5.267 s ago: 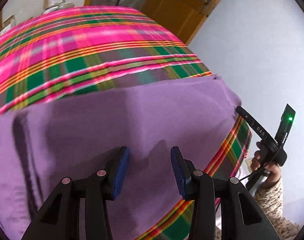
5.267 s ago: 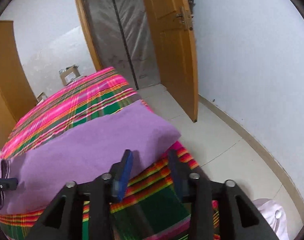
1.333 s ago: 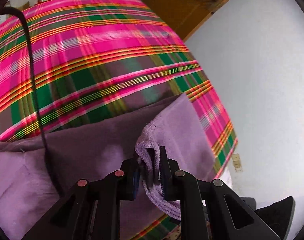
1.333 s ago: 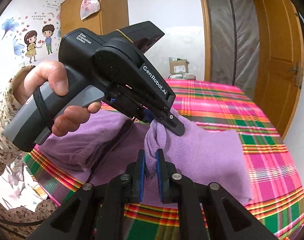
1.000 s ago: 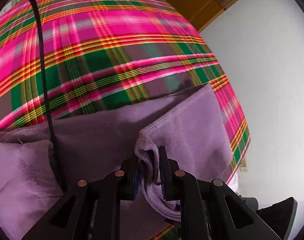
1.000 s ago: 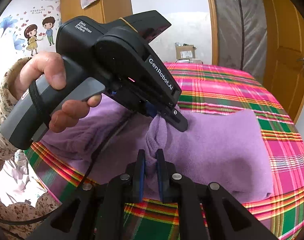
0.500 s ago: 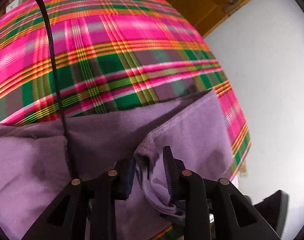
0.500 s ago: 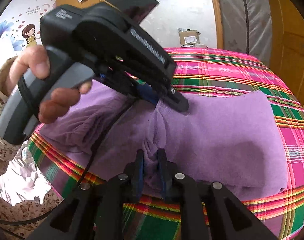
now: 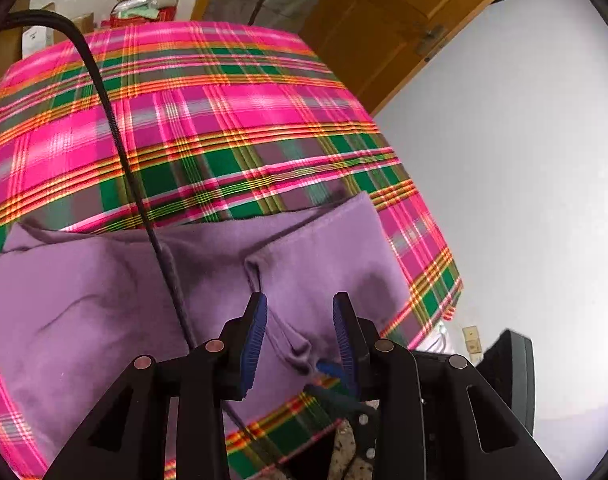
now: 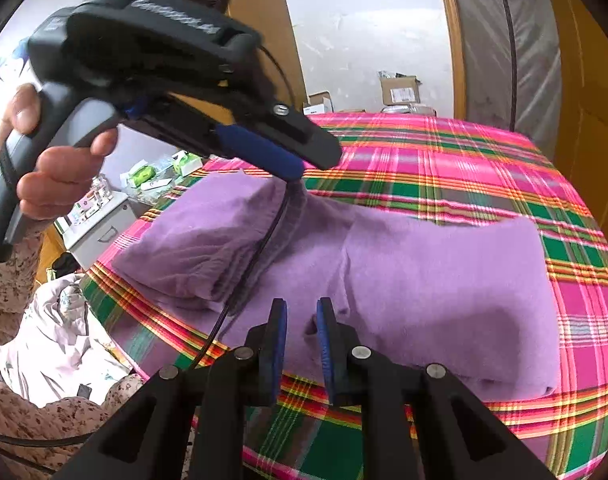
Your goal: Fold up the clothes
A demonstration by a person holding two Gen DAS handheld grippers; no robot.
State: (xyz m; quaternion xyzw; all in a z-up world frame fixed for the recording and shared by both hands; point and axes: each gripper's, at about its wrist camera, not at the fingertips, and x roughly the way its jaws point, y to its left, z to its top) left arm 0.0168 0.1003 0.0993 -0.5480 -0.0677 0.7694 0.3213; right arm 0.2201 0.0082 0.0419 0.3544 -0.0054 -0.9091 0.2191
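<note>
Purple garment (image 10: 443,272) lies folded on the plaid bed (image 9: 224,120), near its front edge. Left hand-held gripper (image 9: 300,332): jaws have just been opening, nothing pinched, now above the cloth. Right hand-held gripper (image 10: 300,336): jaws have just been opening a little, narrow gap, over the near fold, cloth apparently released. Suggest lifting both clear without snagging the cable (image 10: 256,256), then regrip the short end for the next fold.

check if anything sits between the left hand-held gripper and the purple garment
A thin black cable trails across the folded purple fleece garment, just beside the left hand-held gripper. Directly under its open fingers only a bunched purple fold shows; nothing else visibly blocks it.
</note>
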